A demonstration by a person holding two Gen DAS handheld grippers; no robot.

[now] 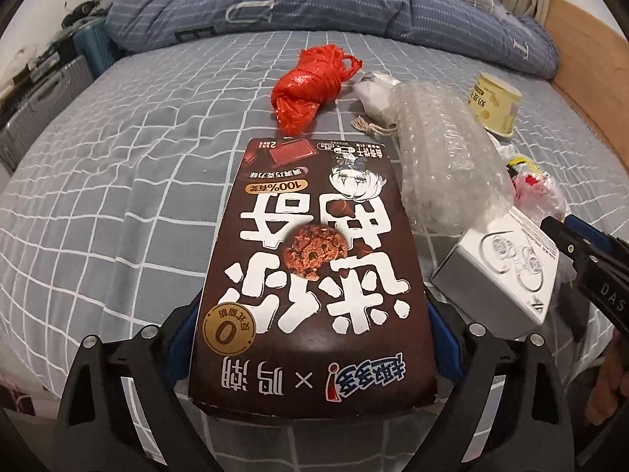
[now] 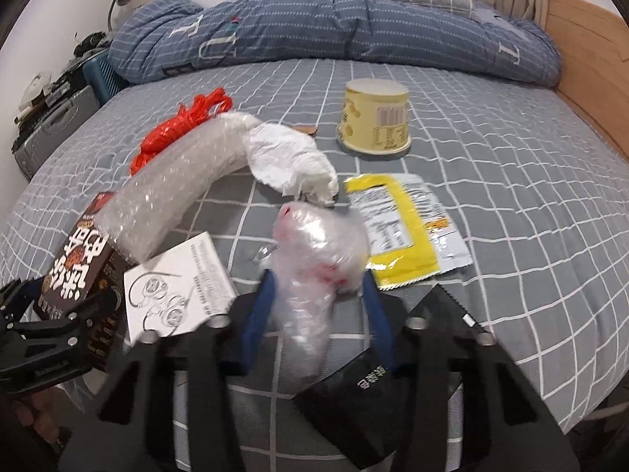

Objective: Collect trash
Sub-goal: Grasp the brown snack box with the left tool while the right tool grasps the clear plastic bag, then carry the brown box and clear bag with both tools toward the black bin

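Grey checked bed sheet (image 1: 118, 196) all around, with trash spread over it. Closest, left tool (image 1: 312, 326) gripping a brown cookie box (image 1: 314, 236) at its near end, blue pads pressed on both long sides. Beside that, right tool (image 2: 316, 303) squeezed tight on a crumpled clear plastic bag (image 2: 318, 251) with red bits inside. Between the two tools, a small white box (image 2: 177, 287) on the sheet, just beside a roll of bubble wrap (image 1: 444, 165). A bit further, a flat yellow wrapper (image 2: 401, 228) and some scrunched white paper (image 2: 291, 161). Further still, a knotted red bag (image 1: 310, 86) and a yellow tub (image 2: 373, 122) standing upside down. At the back, a lumpy blue quilt (image 2: 314, 27) and a wooden bed frame (image 2: 582, 59).
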